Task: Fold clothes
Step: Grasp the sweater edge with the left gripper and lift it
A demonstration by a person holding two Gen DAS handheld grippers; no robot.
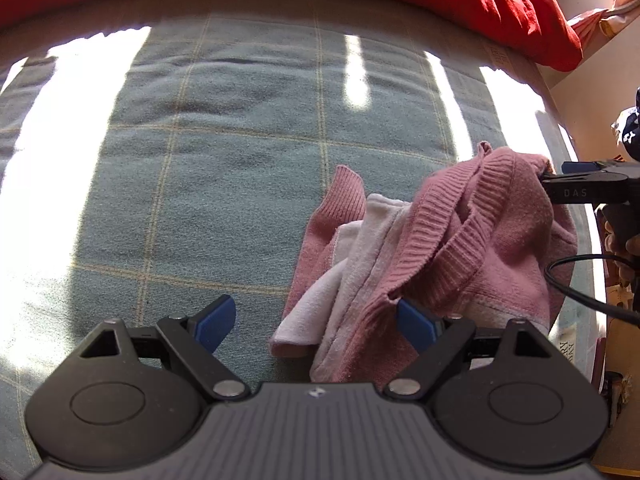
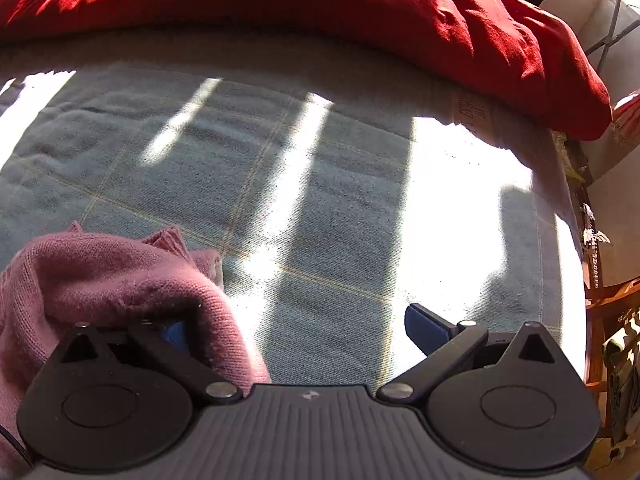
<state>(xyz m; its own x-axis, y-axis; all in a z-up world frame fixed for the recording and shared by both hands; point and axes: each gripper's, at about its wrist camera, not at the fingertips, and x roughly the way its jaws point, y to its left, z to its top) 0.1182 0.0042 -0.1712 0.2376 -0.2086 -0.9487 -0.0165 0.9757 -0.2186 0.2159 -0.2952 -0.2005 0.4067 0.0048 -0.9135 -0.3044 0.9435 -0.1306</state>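
A: Nearest the lens, the left tool (image 1: 316,322) sits low over a bed covered by a grey-green checked blanket (image 1: 224,168), its blue-padded fingers (image 1: 216,322) spread wide with nothing gripped. Its right-hand finger lies against the hem of a crumpled pink sweater (image 1: 492,240).

B: And the sweater itself?

A: It is heaped on the blanket toward the right, ribbed edges twisted and its pale inner side (image 1: 356,260) turned outward. Part of it lies between the left tool's spread fingers.

B: Where is the right tool?

A: Seen from the left wrist, the right tool (image 1: 584,188) reaches in from the right edge at the sweater's far upper corner. From its own camera, the right tool (image 2: 296,332) has its fingers set wide apart too. Pink knit is draped over the left-hand finger, leaving only a sliver of its blue pad (image 2: 174,334) showing, while the other finger (image 2: 428,328) stands clear above the blanket.

B: Beyond that?

A: Strips of hard sunlight cross the blanket. A red cover (image 2: 440,20) is bunched along the far edge of the bed.
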